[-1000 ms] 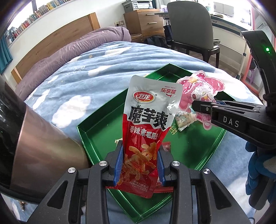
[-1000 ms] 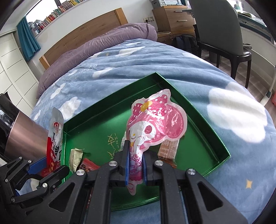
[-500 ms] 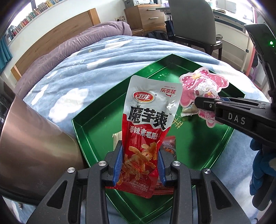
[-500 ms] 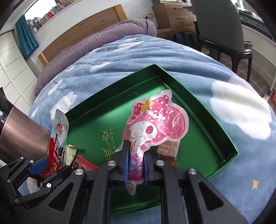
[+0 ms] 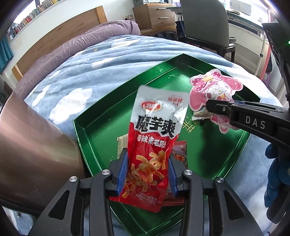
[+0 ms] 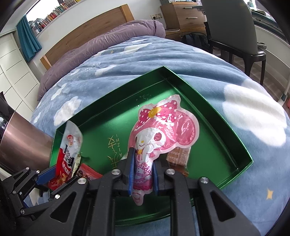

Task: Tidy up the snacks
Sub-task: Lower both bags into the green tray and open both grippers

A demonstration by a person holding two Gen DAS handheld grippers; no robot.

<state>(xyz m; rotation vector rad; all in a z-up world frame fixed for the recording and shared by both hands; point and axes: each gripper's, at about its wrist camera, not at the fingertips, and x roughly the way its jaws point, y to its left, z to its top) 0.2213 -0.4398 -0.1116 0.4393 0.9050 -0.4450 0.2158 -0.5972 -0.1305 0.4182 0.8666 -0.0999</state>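
A: Red-and-white pouch (image 5: 154, 143): orientation?

B: Long axis near upright, white top leaning slightly away and to the right, printed face toward the left wrist camera. Lower end sits between the blue pads of the left gripper (image 5: 147, 174). The jaws are opening; pouch is between them, and I cannot tell whether the pads press on it. It hangs over the near-left corner of the green tray (image 5: 101, 116).

A: The pink one?

B: Pink character-shaped pouch (image 6: 159, 138), long axis also upright, bow end up and away, narrow tail down. Right gripper (image 6: 143, 174) is clamped tight on that tail. Held above the tray's middle.

A: Tray location?

B: On the blue cloud-print blanket (image 6: 126, 59) of the bed, one corner pointing away toward the purple pillow (image 6: 101, 43).

A: Loose items inside?

B: Small brown wafer packet (image 6: 178, 156) just behind the pink pouch. Red wrapper (image 6: 88, 172) and a small pale packet (image 6: 78, 163) near the left corner, beside the red pouch. Gold lettering on the tray floor.

A: Obstructions?

B: Large brown metallic cylinder (image 5: 32, 145) just beside the tray's left edge. In the left view, the right gripper's black body reaches in from the right. Grey chair (image 6: 230, 27) and wooden drawers (image 6: 183, 14) well beyond the bed.
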